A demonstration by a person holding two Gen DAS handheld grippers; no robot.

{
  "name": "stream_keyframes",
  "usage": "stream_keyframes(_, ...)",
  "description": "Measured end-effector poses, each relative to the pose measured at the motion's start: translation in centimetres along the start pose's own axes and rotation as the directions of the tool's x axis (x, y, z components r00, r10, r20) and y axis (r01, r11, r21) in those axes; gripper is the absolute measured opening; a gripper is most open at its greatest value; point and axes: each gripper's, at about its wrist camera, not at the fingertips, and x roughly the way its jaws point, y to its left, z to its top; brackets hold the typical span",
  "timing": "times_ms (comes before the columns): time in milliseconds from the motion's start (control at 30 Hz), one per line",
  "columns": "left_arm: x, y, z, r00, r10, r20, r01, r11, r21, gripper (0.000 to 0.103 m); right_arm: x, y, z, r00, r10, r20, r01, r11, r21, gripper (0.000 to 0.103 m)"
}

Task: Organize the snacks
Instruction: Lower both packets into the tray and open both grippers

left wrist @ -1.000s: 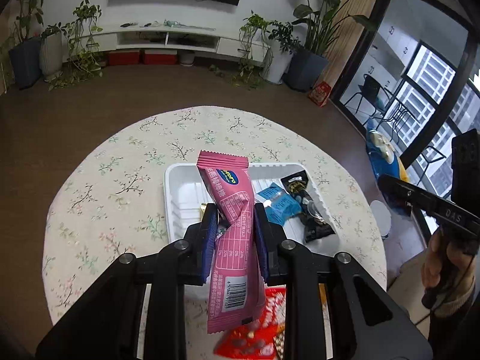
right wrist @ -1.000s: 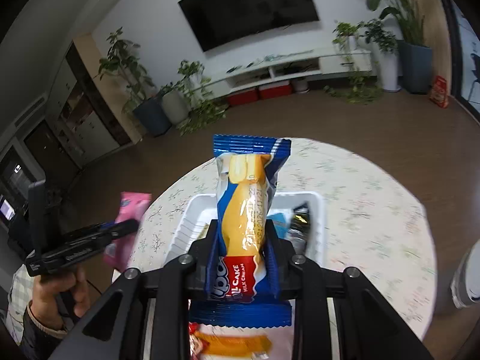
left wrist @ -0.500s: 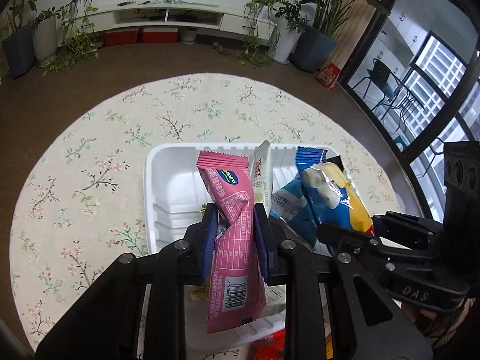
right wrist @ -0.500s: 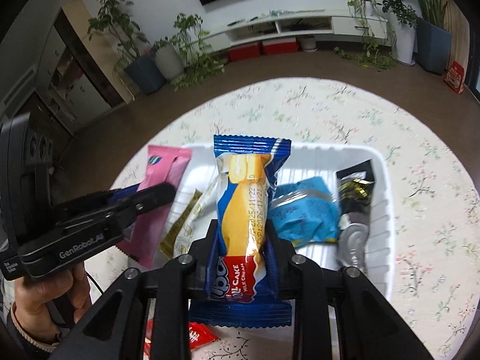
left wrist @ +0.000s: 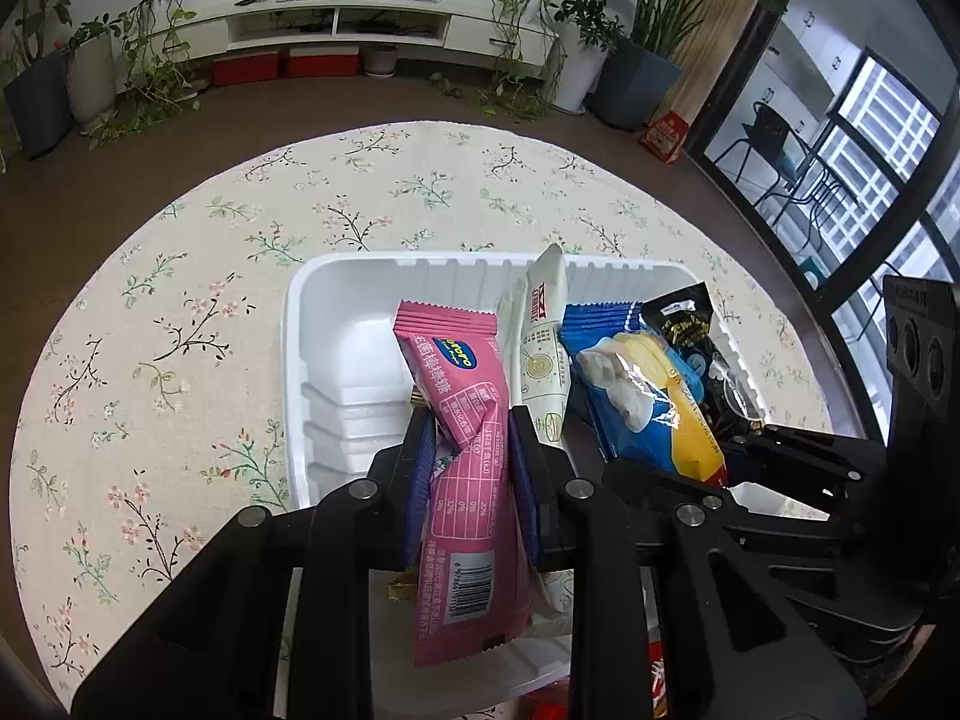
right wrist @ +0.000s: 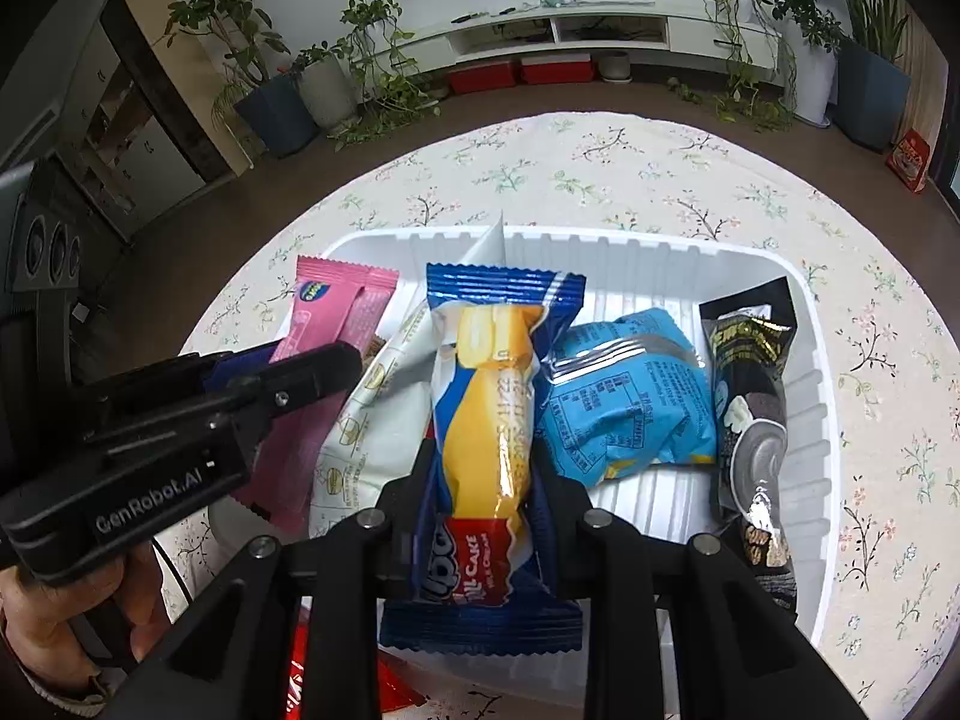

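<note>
My left gripper [left wrist: 468,420] is shut on a pink snack bar [left wrist: 462,420] and holds it over the left part of the white tray [left wrist: 336,300]. My right gripper [right wrist: 480,468] is shut on a blue and yellow cake packet [right wrist: 492,396] over the middle of the tray [right wrist: 810,420]. In the tray lie a white packet [right wrist: 366,420], a light blue packet [right wrist: 630,396] and a black packet [right wrist: 750,396]. The pink bar [right wrist: 336,324] and the left gripper's body also show in the right wrist view. The cake packet [left wrist: 648,396] shows in the left wrist view.
The tray sits on a round table with a floral cloth [left wrist: 180,300]. A red wrapper [right wrist: 300,678] lies at the near edge below the tray. Potted plants [left wrist: 96,72] and a low TV shelf [left wrist: 336,18] stand on the far side of the room.
Both grippers have moved forward and down over the tray with their snacks, closing in side by side. The table and tray now fill more of both views.
</note>
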Motion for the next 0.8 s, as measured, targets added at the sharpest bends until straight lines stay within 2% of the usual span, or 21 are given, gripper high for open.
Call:
stream_keyframes(267,0.2,-0.4,0.1,1.0,0.012,-0.003,-0.012,1.0,0.004,0.024,0.4,0.2,-0.1,1.0,-0.004,-0.009,0.004,1.0,0.001,0.031)
stream_keyframes(367,0.2,-0.3,0.0,1.0,0.021,-0.001,-0.021,1.0,-0.002,0.029,0.5,0.1,-0.1,1.0,-0.002,-0.012,0.002,1.0,0.008,0.031)
stream_keyframes(400,0.2,-0.3,0.0,1.0,0.027,-0.001,-0.027,1.0,-0.004,0.041,0.6,0.1,-0.1,1.0,-0.001,-0.015,0.001,1.0,0.01,0.032)
stream_keyframes(433,0.1,-0.3,-0.1,0.999,0.035,0.005,-0.035,0.999,-0.007,0.056,0.6,0.0,-0.2,1.0,-0.002,-0.019,0.002,1.0,0.012,0.033)
stream_keyframes(467,-0.1,-0.2,-0.1,0.999,0.036,0.012,-0.036,0.999,-0.008,0.059,0.6,0.0,-0.2,1.0,-0.004,-0.019,0.004,1.0,0.012,0.034)
stream_keyframes(733,-1.3,-0.8,-0.5,0.998,0.043,0.04,-0.044,0.999,0.015,0.059,0.3,0.1,-0.3,1.0,-0.006,-0.01,0.006,1.0,0.007,0.042)
stream_keyframes(800,-1.8,-1.0,-0.6,0.998,0.041,0.049,-0.042,0.999,0.017,0.06,0.0,0.1,-0.3,1.0,-0.006,-0.003,0.006,1.0,0.009,0.048)
